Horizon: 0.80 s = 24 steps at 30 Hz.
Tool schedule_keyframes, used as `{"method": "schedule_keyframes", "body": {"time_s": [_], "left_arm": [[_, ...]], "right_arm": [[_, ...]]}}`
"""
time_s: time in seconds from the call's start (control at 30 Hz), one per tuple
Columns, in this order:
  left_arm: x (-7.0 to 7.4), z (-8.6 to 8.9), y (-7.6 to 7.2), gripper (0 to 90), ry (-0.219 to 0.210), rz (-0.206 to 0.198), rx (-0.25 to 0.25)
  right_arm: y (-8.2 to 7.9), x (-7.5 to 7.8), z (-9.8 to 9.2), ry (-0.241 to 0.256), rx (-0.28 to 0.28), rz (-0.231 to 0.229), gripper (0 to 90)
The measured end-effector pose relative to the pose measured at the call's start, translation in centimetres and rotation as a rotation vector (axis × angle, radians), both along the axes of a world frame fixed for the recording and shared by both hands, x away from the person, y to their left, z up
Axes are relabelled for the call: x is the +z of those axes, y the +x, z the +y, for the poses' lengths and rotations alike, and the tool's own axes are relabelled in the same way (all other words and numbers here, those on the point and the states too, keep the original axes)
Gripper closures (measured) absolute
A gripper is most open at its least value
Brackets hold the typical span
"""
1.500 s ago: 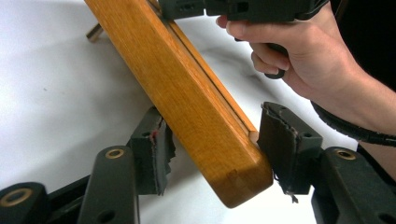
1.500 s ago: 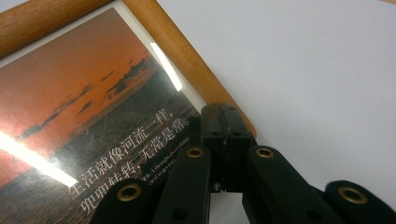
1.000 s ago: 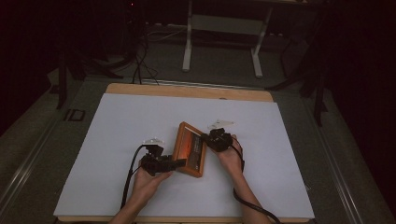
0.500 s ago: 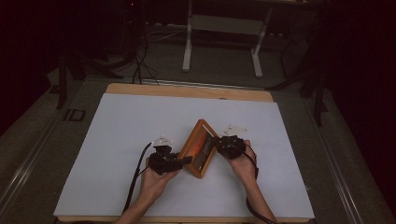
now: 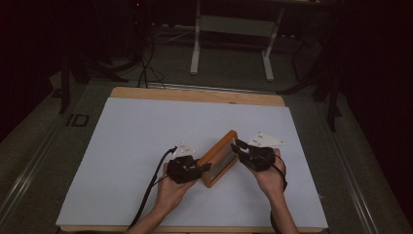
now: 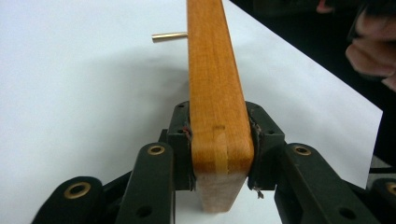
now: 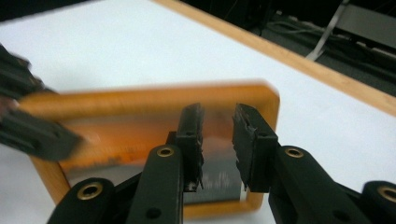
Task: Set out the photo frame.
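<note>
A wooden picture frame [image 5: 220, 157] stands tilted on its edge on the white tabletop [image 5: 136, 131], running diagonally between my hands. My left gripper [image 5: 202, 168] is shut on its near end; in the left gripper view both pads squeeze the orange frame rail [image 6: 215, 84] at my left gripper [image 6: 219, 140]. A small brass pin [image 6: 169, 35] sticks out of the rail farther along. My right gripper [image 5: 238, 147] is at the frame's far end. Seen along the jaws, my right gripper [image 7: 218, 135] is open, with the frame's face [image 7: 116, 100] blurred just behind it.
The white sheet covers a wood-edged table [image 5: 195, 95]. Behind it stand metal legs [image 5: 231, 29], with cables [image 5: 146, 58] on the dark floor. The table's left half is bare. The other hand [image 6: 373, 46] shows at the upper right of the left gripper view.
The frame has gone from lying nearly flat to standing tilted on edge and has swung round. Both hands have come toward the table's front edge.
</note>
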<state>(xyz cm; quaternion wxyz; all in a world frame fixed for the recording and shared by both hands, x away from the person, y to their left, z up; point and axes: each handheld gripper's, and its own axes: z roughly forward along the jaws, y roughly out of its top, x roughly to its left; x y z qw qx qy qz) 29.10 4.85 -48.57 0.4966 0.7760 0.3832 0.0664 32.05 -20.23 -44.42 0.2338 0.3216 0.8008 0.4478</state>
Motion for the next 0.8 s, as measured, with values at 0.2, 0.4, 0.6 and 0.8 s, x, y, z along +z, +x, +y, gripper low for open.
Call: {"method": "schedule_keyframes", "body": {"time_s": [0.2,0.4,0.6,0.8], "left_arm": [[0.4,-1.8,-0.9,69.0,0.073,-0.088,-0.034],[0.1,-1.8,-1.0,68.2,0.055,-0.108,-0.046],[-0.3,-1.7,-1.0,63.9,0.035,-0.1,-0.097],[-1.4,-1.9,-1.5,53.1,0.06,-0.103,-0.109]], "right_arm": [[-0.8,0.9,-1.5,0.029,-0.018,-0.02,72.1],[-0.4,0.3,-2.1,0.055,-0.036,-0.01,74.0],[0.2,-0.1,-1.6,0.068,-0.032,-0.008,75.7],[0.2,-0.5,-1.2,0.06,-0.026,-0.004,78.0]]}}
